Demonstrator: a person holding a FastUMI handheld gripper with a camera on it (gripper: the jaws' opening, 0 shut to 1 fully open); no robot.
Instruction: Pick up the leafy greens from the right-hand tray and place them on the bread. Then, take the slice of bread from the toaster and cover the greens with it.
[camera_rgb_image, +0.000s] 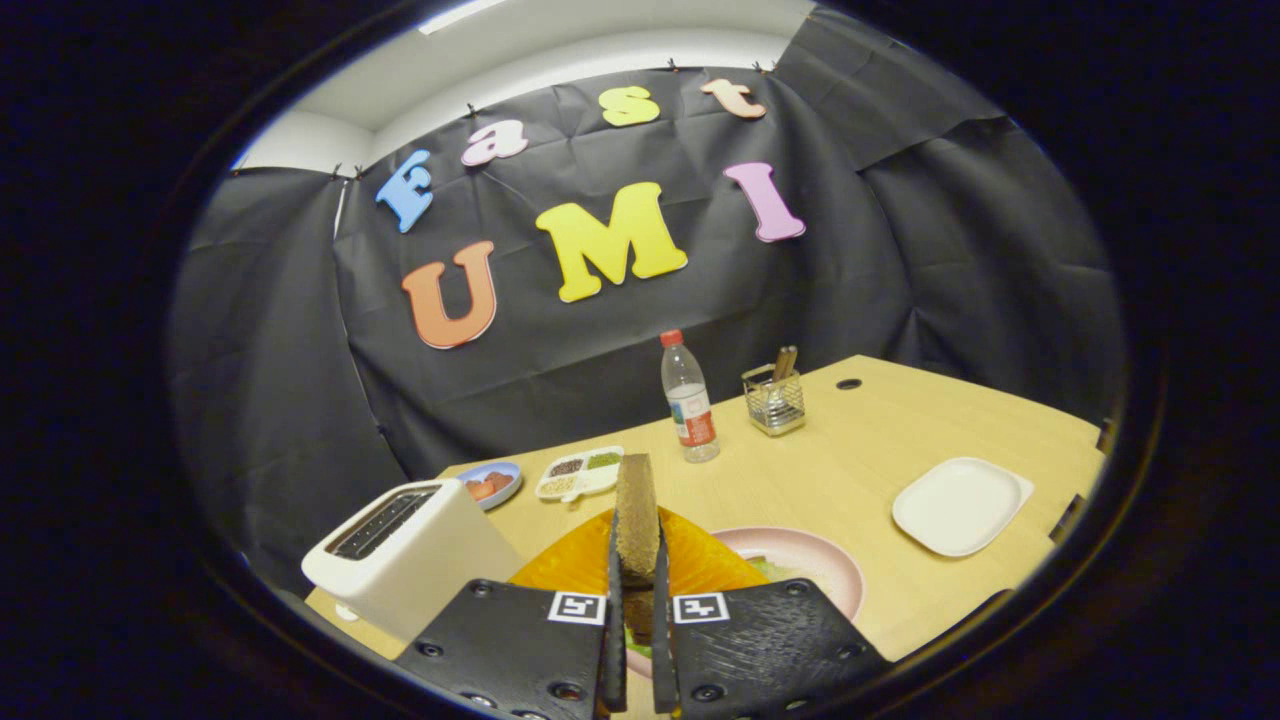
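Note:
My gripper (637, 560) is shut on a brown slice of bread (637, 510), held upright on its edge between the two fingers and rising above them. Below and just beyond the fingers lies a pink plate (815, 560) with a bit of leafy greens (768, 568) showing on it beside the fingers. A white toaster (410, 555) stands to the left of the fingers, its slots facing up. To the right, farther off, rests a white tray (960, 505) with nothing on it.
An orange cloth (580, 560) lies under the plate. Beyond stand a water bottle (688, 400), a wire utensil holder (774, 398), a divided dish of seeds (578, 472) and a blue bowl (490, 485). The wooden table (900, 420) ends near the black cloth wall.

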